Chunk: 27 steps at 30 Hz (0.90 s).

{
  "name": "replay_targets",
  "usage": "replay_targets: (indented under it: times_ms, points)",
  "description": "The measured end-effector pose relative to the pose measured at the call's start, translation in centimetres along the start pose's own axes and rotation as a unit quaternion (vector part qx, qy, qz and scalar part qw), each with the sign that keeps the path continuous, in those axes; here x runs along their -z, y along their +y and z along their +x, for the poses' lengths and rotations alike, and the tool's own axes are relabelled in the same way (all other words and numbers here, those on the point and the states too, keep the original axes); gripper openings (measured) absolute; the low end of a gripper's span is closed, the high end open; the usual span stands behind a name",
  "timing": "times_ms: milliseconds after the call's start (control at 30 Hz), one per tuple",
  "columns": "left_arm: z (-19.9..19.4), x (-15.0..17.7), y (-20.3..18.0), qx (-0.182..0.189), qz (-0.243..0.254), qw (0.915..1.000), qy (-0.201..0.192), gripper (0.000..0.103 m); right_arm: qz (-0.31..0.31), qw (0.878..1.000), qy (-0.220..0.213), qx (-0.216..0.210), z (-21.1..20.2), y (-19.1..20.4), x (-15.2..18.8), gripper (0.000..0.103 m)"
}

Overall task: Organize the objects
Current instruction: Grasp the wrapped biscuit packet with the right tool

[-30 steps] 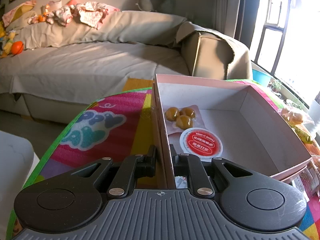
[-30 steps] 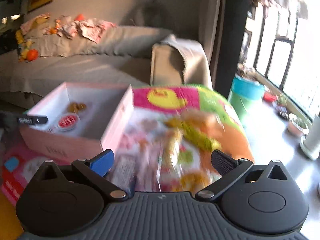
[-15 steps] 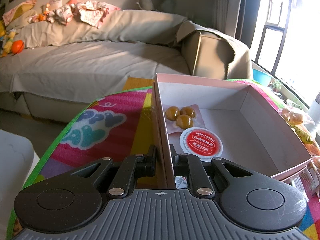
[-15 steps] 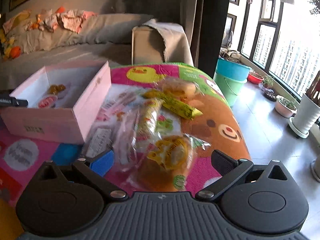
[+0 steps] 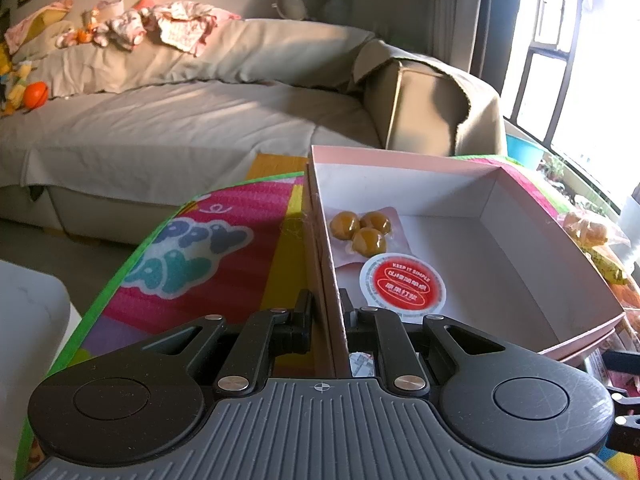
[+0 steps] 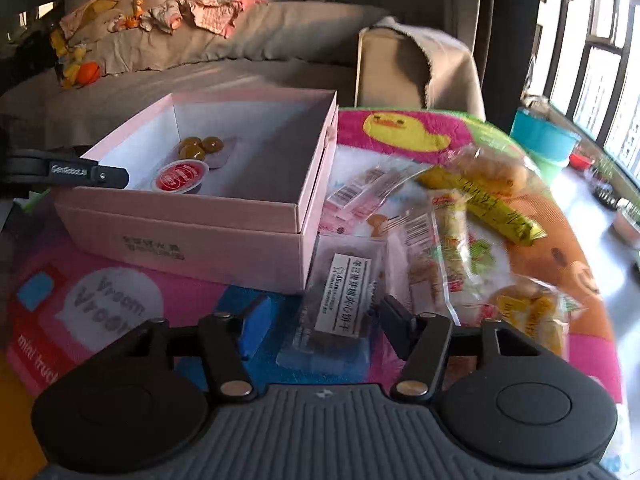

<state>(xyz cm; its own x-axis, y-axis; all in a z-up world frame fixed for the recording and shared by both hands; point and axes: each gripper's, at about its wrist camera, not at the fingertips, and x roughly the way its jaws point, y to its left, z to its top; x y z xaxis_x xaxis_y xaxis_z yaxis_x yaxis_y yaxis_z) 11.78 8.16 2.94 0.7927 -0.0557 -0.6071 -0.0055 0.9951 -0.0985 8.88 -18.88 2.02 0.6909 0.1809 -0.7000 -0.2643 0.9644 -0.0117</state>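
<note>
Cookie packet (image 6: 343, 300), clear with a white label, lies low and centre between the right gripper's (image 6: 320, 320) closing jaws, pads not yet pressing. Left gripper (image 5: 326, 316) pinches the pink box (image 5: 532, 216) wall; inside, one red-lidded cup (image 5: 403, 288), three yellow balls (image 5: 362, 230).

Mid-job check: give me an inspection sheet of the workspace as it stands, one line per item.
Surface: colourful cartoon play mat covering the table.
Job's things: open pink box holding a pack of three brown balls and a red-lidded cup; a clear packet with a white label lies beside the box.
Clutter: loose snack packets, including a yellow bar and wrapped buns, spread to the right of the box.
Grippers: left tool shut on the box's near wall; right tool closing, labelled packet between its fingers, right pad at its edge, left pad not touching.
Cables: nothing seen.
Surroundings: covered sofa with toys and clothes, window, teal bucket.
</note>
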Motion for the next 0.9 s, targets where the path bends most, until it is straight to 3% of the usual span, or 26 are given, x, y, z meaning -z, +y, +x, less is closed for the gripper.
replay_targets:
  times_ms: [100, 200, 433, 733, 900]
  points:
    - [0.0, 0.0, 0.0, 0.001, 0.000, 1.0000, 0.000, 0.014, -0.003, 1.000, 0.005, 0.005, -0.5, -0.5, 0.1, 0.043]
    - [0.0, 0.1, 0.0, 0.001, -0.001, 1.0000, -0.001, 0.014, 0.005, 1.000, 0.014, 0.026, -1.4, -1.5, 0.7, 0.039]
    - [0.0, 0.1, 0.0, 0.000, 0.000, 1.0000, 0.000, 0.014, 0.011, 0.999, 0.034, -0.013, -4.2, -1.7, 2.4, 0.039]
    - [-0.1, 0.0, 0.0, 0.001, 0.000, 1.0000, 0.000, 0.014, 0.009, 1.000, 0.004, 0.006, -1.8, -1.3, 1.1, 0.047]
    - [-0.1, 0.0, 0.0, 0.001, -0.001, 1.0000, 0.000, 0.014, -0.024, 0.999, 0.023, -0.004, -2.6, -0.6, 1.2, 0.037]
